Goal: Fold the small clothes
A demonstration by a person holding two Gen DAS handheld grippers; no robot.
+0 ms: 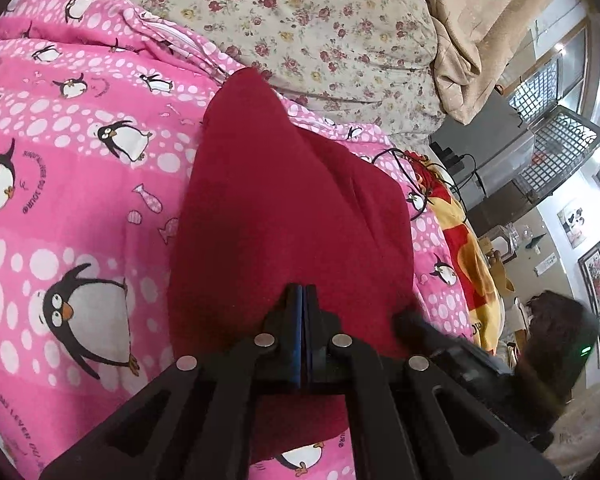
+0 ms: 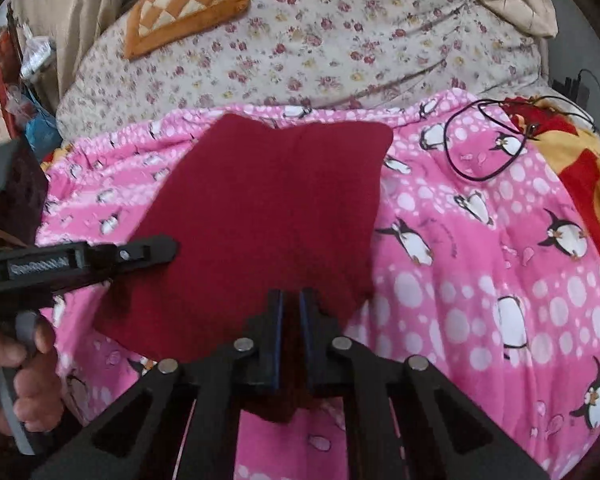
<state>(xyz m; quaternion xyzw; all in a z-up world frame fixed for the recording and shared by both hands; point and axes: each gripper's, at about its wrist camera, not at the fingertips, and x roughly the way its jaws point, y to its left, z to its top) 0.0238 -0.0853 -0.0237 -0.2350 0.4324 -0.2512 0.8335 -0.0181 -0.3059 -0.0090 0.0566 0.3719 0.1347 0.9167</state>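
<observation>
Spread flat on a pink penguin-print bed cover [image 2: 480, 280]: a small dark red knit garment [image 2: 260, 208], near edge toward both cameras, far edge just short of a beige floral quilt [image 2: 320, 48]. At left, a bare hand [image 2: 20, 372] around the handle of the left gripper [image 1: 303, 300], fingers clenched tight with a pinch of the red knit's near edge apparently caught between them, no gap visible. At centre, the right gripper [image 2: 291, 304] on the same near edge, fingers nearly together with a narrow slot left and red cloth in it; true pinch or loose fit, cannot tell. Risks from here, as a judgement: cloth slipping out of the right side on the lift, leaving the fold skewed; a bite through to the pink cover beneath, dragging it up with the garment; a snag on the thin black cable [image 2: 488, 148] looped on the cover at right. Further right, an orange-and-red blanket [image 2: 580, 168]. Containers: only a wire mesh cage [image 1: 556, 148] beside the bed, contents too small to make out.
</observation>
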